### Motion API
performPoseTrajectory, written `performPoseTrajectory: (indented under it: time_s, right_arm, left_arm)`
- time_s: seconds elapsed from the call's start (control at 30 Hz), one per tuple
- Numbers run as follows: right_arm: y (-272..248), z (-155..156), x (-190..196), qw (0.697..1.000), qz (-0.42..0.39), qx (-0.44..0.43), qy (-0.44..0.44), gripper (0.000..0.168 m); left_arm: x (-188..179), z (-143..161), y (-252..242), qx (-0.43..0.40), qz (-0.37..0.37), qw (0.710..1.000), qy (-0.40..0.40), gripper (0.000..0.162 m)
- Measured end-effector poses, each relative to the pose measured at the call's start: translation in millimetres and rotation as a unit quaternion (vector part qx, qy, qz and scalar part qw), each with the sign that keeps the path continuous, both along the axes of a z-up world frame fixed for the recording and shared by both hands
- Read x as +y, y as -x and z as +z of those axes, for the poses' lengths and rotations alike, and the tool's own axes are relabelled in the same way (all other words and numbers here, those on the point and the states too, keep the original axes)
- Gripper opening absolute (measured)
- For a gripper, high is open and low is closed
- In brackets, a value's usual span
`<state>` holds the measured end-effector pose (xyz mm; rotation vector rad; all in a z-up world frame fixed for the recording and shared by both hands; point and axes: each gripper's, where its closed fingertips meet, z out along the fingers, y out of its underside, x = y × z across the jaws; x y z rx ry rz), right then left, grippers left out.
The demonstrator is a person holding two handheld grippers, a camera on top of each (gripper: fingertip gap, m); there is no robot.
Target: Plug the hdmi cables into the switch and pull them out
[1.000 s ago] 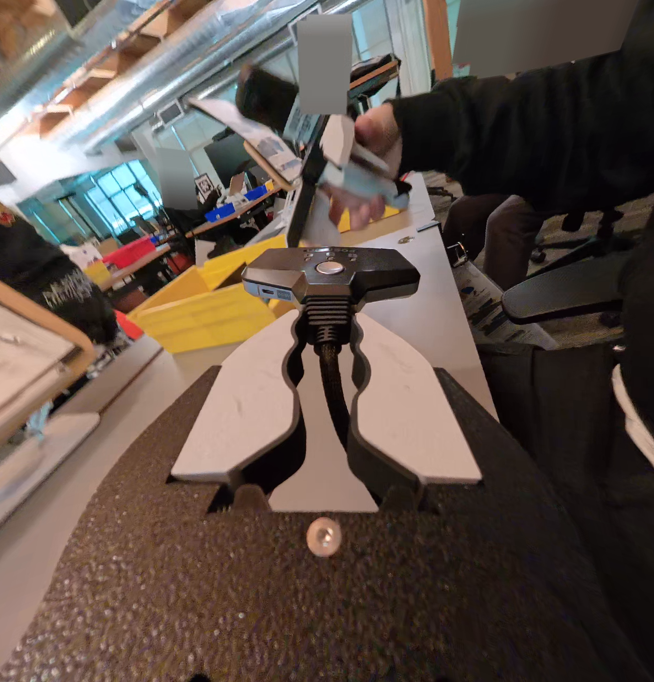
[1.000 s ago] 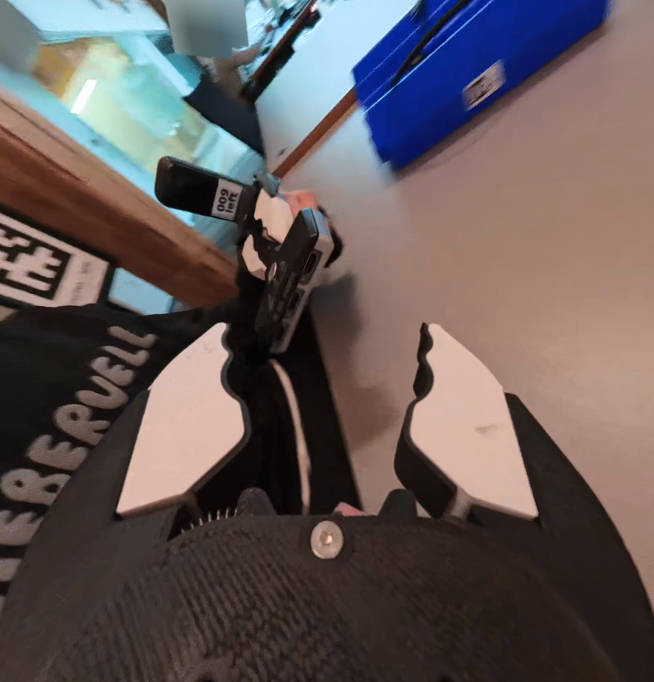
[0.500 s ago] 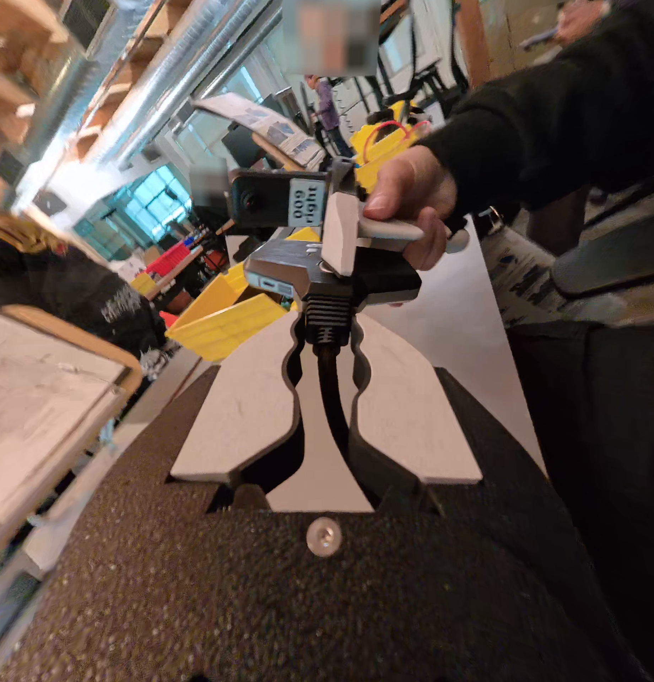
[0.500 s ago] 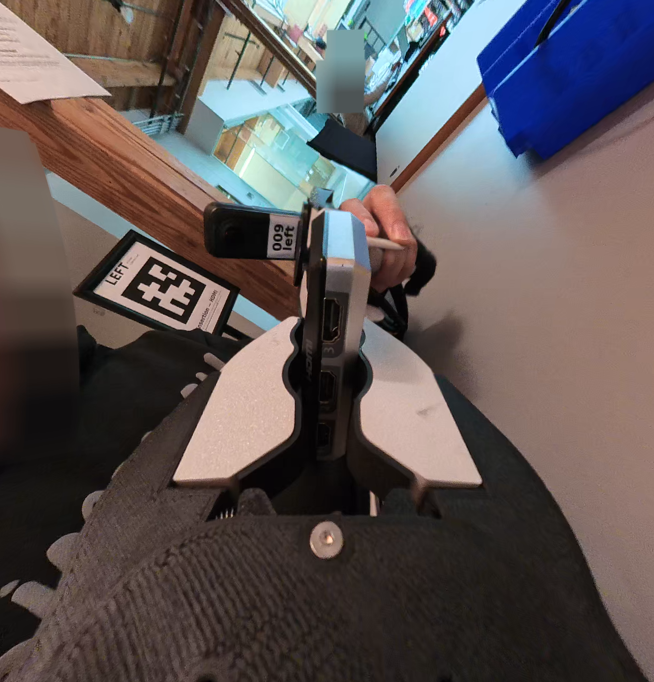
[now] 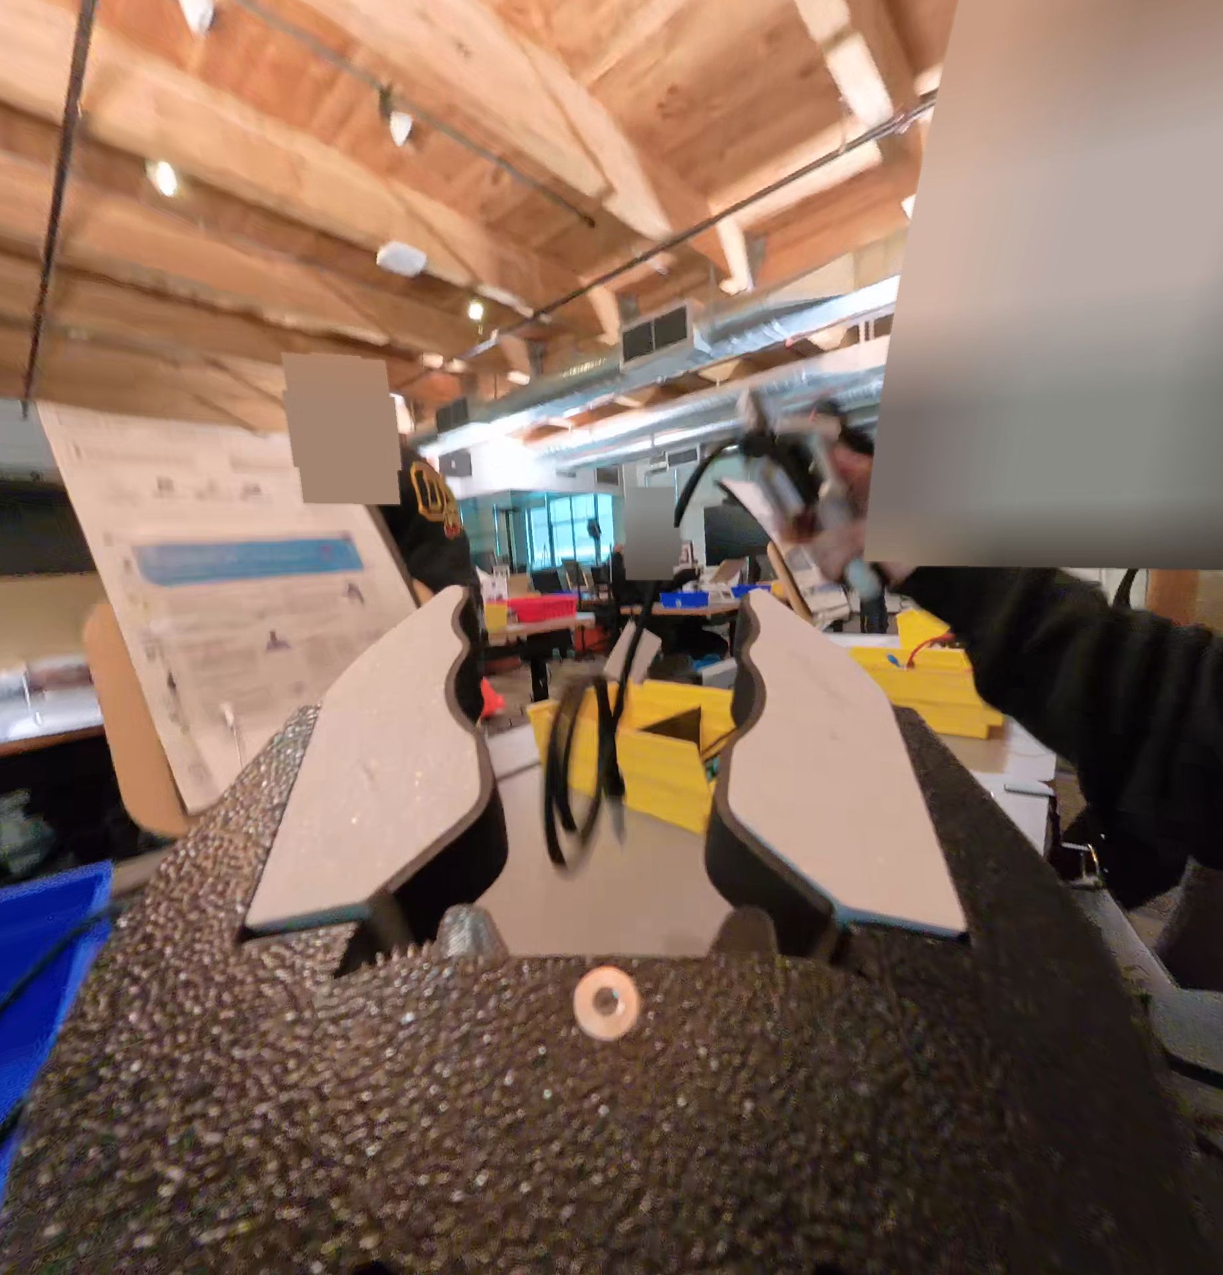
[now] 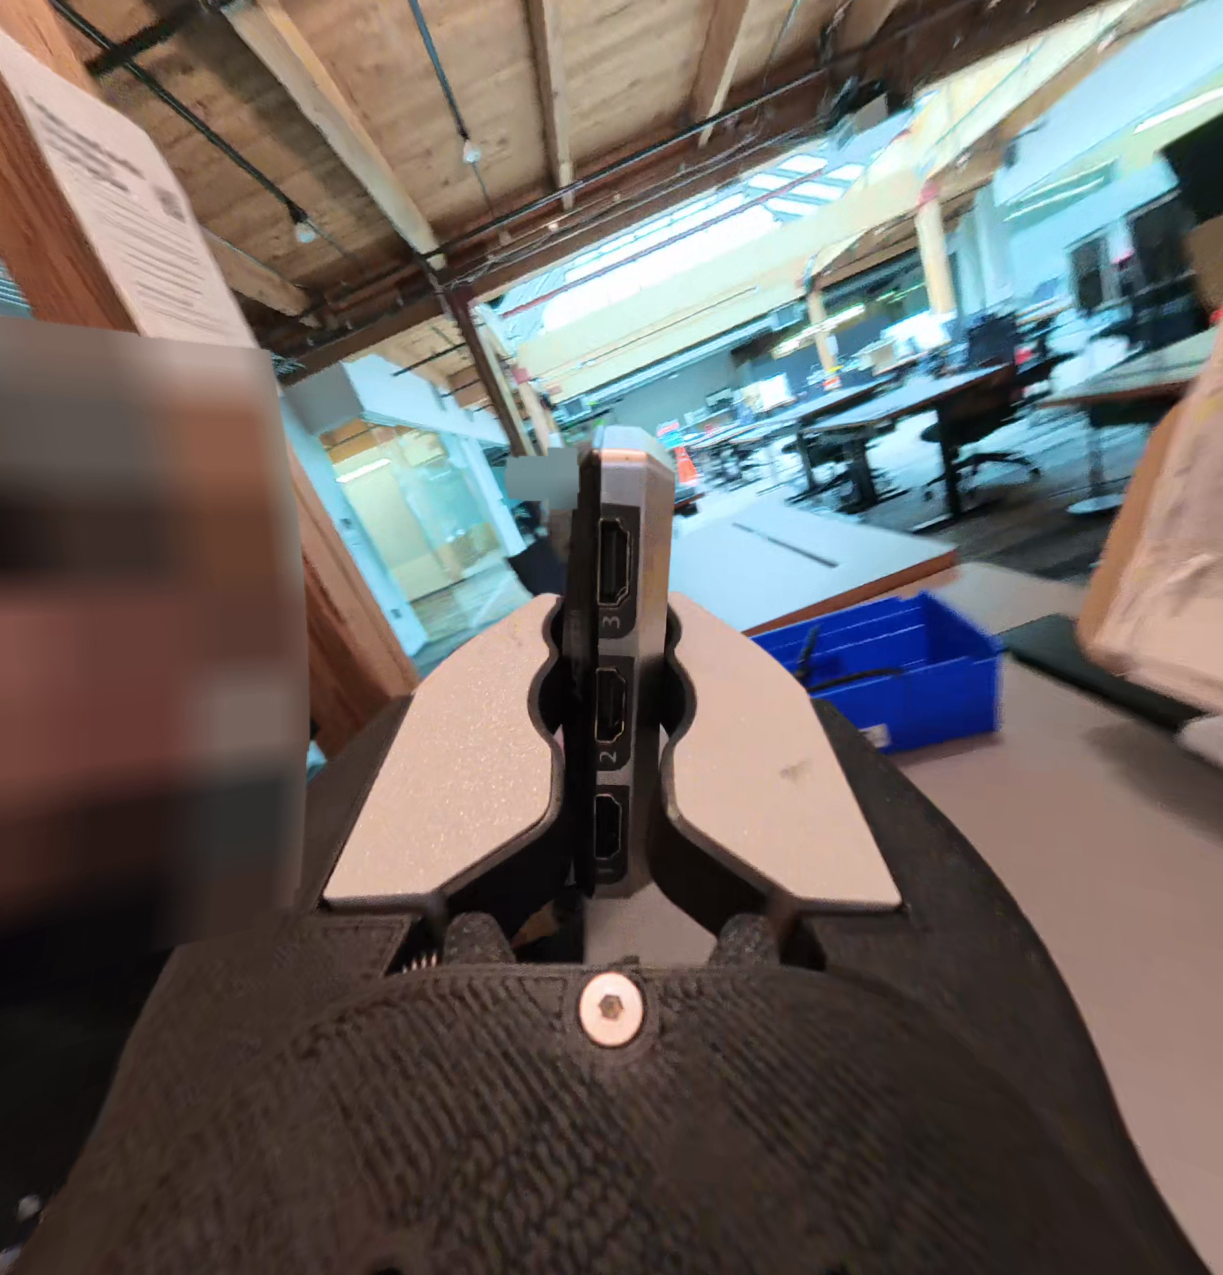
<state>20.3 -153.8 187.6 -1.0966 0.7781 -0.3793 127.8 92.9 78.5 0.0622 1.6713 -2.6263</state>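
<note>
the left gripper [image 5: 605, 697] has let go of the cable: a second ago its fingers [image 5: 394, 759] were pinched on the plug at the switch, now they stand spread with nothing between them, and a blurred black cable [image 5: 574, 766] hangs beyond. the right gripper [image 6: 612, 697], spread a second ago, is now clamped on the switch [image 6: 619, 621], carried away from the left one.

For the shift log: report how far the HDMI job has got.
Done: the switch is lifted off the table and clamped edge-on in the right gripper.
In hand: the left gripper is open and holds nothing; a black cable hangs blurred beyond its fingers.
Left: all three ports facing the camera are empty, so plugging and pulling look still ahead.
</note>
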Motion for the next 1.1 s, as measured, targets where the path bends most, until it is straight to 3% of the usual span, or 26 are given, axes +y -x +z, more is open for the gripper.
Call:
performPoseTrajectory:
  time_s: [0.03, 0.17, 0.3, 0.4, 0.57, 0.7, 0.77, 0.9, 1.0, 1.1]
  right_arm:
    - [-3.5, 12.4, -14.2, 0.999, -0.031, -0.001, 0.013, 0.025]
    - [-19.2, 42.2, -93.9, 0.981, -0.174, 0.032, 0.080, 0.025]
    - [-22.1, 52.9, -165.5, 0.952, -0.276, 0.054, 0.124, 0.025]
    - [-27.3, 40.8, -200.9, 0.937, -0.306, 0.074, 0.150, 0.025]
    - [-42.2, -9.9, -251.5, 0.890, -0.382, 0.143, 0.203, 0.024]
    - [-53.9, -62.4, -268.6, 0.834, -0.370, 0.238, 0.334, 0.024]
    - [-62.6, -79.7, -276.5, 0.792, -0.373, 0.270, 0.402, 0.024]
    - [-83.6, -79.6, -281.7, 0.698, -0.372, 0.283, 0.543, 0.024]
    - [-94.6, -52.6, -275.1, 0.681, -0.367, 0.277, 0.570, 0.024]
    - [-97.6, -12.0, -264.5, 0.702, -0.371, 0.247, 0.556, 0.024]
  left_arm:
    - [-9.8, -14.1, -7.2, 0.013, -0.005, 1.000, -0.019, 0.071]
    - [-49.2, -67.0, -18.5, 0.054, -0.042, 0.994, -0.084, 0.073]
    - [-70.5, -93.8, -15.9, 0.054, -0.066, 0.990, -0.115, 0.072]
    - [-79.3, -106.8, -12.2, 0.045, -0.078, 0.987, -0.131, 0.071]
    - [-86.4, -119.0, -8.3, 0.050, -0.098, 0.984, -0.138, 0.070]
    - [-89.0, -128.3, -7.3, 0.055, -0.105, 0.983, -0.143, 0.069]
    - [-90.7, -133.5, -8.7, 0.053, -0.103, 0.982, -0.148, 0.069]
    - [-93.8, -141.9, -11.6, 0.063, -0.110, 0.981, -0.147, 0.068]
    - [-93.4, -145.7, -12.1, 0.073, -0.120, 0.979, -0.146, 0.067]
    - [-90.6, -145.2, -12.3, 0.071, -0.121, 0.980, -0.140, 0.067]
